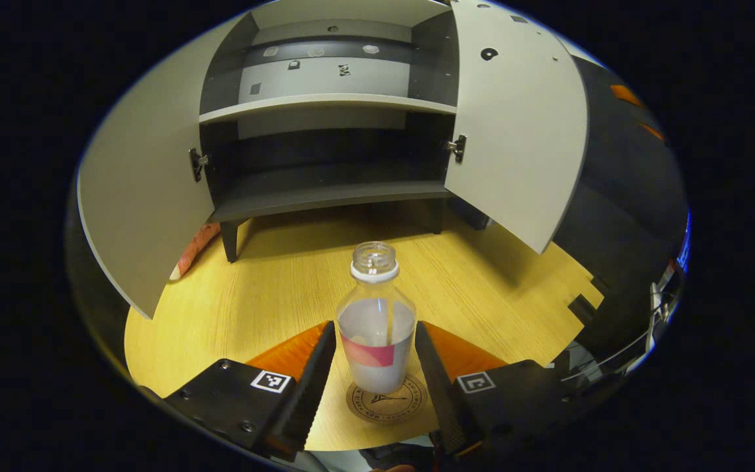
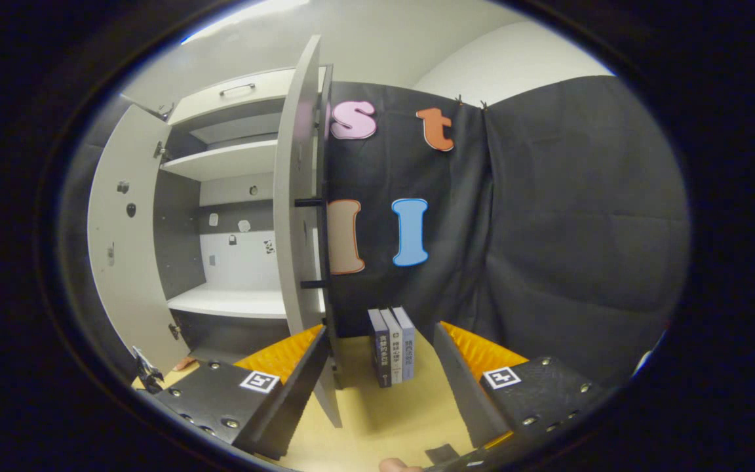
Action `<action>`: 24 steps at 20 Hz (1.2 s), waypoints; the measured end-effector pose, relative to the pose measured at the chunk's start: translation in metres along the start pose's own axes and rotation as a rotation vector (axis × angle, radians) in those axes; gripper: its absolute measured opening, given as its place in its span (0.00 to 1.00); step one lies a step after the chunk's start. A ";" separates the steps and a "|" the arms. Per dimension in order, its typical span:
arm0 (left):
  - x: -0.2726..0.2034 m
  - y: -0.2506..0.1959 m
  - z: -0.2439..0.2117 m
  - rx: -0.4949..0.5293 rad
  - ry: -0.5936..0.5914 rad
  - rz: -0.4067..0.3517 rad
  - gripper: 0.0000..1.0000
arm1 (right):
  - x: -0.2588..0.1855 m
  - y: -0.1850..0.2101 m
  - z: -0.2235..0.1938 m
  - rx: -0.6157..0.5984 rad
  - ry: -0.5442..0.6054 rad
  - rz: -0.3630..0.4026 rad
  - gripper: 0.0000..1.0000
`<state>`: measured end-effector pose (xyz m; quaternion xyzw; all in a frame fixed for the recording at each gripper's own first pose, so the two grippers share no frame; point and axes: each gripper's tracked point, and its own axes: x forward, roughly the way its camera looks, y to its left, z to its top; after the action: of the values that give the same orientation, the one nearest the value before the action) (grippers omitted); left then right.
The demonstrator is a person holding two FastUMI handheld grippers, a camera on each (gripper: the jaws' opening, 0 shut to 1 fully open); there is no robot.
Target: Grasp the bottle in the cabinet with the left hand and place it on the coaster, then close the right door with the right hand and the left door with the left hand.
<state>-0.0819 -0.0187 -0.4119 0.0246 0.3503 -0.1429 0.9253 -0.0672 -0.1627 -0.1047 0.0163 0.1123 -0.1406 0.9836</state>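
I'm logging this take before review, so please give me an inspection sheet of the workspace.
Surface: wooden table, bare around the coaster.
Job's things: bottle, uncapped, upright on coaster; cabinet has left door and right door open.
Clutter: three books upright near the right door.
Grippers: left gripper open, straddling the bottle with gaps; right gripper open, empty.
Cables: nothing seen.
Surroundings: black cloth wall.

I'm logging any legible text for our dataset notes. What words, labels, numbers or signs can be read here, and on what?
None can be read.
coaster: ring of print and a logo, too small.
bottle: band shows no words.
books: spine print, blurred.
left gripper, right gripper: square coded markers, no words.
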 end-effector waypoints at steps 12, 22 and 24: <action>0.036 0.015 0.030 -0.082 -0.002 0.011 0.76 | 0.003 0.004 -0.006 -0.024 0.007 -0.016 0.97; 0.126 0.038 0.046 -0.106 0.150 -0.013 0.76 | -0.006 -0.044 -0.008 -0.023 0.008 -0.206 0.97; 0.137 0.037 0.038 -0.119 0.210 -0.033 0.76 | -0.008 -0.051 -0.009 -0.024 0.010 -0.242 0.97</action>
<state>0.0509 -0.0228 -0.4752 -0.0214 0.4537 -0.1337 0.8808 -0.0904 -0.2088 -0.1116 -0.0085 0.1199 -0.2567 0.9590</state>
